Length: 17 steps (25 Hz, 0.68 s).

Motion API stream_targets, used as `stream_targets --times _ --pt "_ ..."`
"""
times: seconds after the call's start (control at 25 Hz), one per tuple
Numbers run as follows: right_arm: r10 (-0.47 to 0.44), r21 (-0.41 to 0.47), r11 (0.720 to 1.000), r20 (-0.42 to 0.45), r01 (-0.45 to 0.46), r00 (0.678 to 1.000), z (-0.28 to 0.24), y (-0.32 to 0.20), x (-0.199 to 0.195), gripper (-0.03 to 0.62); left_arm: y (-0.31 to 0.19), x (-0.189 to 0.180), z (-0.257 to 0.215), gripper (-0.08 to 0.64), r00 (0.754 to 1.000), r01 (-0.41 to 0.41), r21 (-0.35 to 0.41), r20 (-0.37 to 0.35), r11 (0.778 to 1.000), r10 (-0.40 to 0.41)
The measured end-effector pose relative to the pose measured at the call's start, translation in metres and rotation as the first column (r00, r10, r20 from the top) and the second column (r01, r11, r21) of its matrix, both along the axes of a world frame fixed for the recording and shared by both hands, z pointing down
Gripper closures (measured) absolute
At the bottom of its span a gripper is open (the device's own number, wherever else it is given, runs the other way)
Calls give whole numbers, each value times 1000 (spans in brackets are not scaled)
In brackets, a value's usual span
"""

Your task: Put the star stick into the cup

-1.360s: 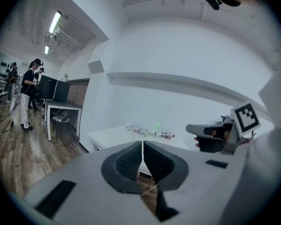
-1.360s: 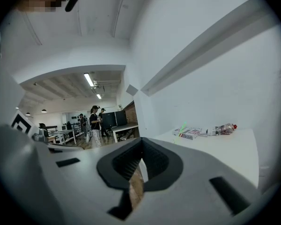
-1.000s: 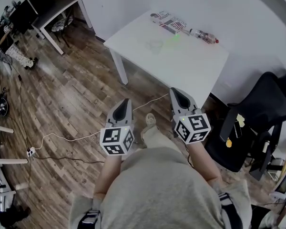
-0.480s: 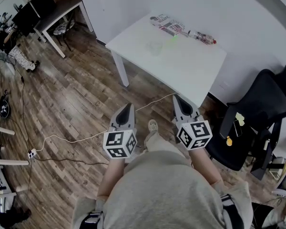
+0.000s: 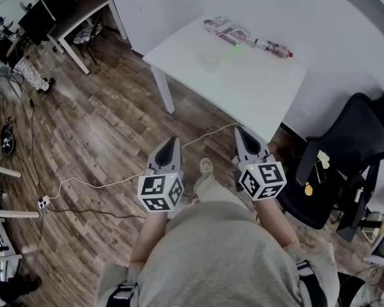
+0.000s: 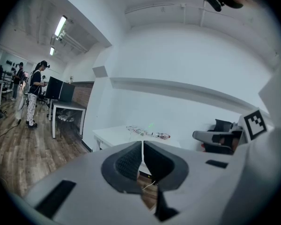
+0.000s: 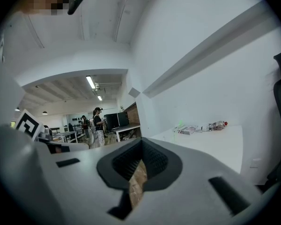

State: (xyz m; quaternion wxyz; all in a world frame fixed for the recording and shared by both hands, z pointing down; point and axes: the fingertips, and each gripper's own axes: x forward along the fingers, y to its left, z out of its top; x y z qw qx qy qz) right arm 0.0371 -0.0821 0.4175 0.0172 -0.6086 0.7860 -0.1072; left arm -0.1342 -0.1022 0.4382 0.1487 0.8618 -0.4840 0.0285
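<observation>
Grey jaws of the left gripper [image 5: 171, 143] and the right gripper [image 5: 243, 133] are held pressed together with nothing gripped, side by side above the wooden floor [image 5: 102, 126]. Further off, a white table [image 5: 262, 88] is seen. On it a clear cup [image 5: 209, 61] is placed, the small green star stick [image 5: 233, 48] is seen beyond it, and a bottle [image 5: 275, 48] is laid near the wall.
</observation>
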Motion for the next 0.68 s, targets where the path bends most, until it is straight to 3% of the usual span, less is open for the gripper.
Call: stream_targets --times 0.68 --pt "-8 16 1000 -18 8 1000 -4 -13 -1 597 -12 4 5 546 1000 -14 -10 4 1000 14"
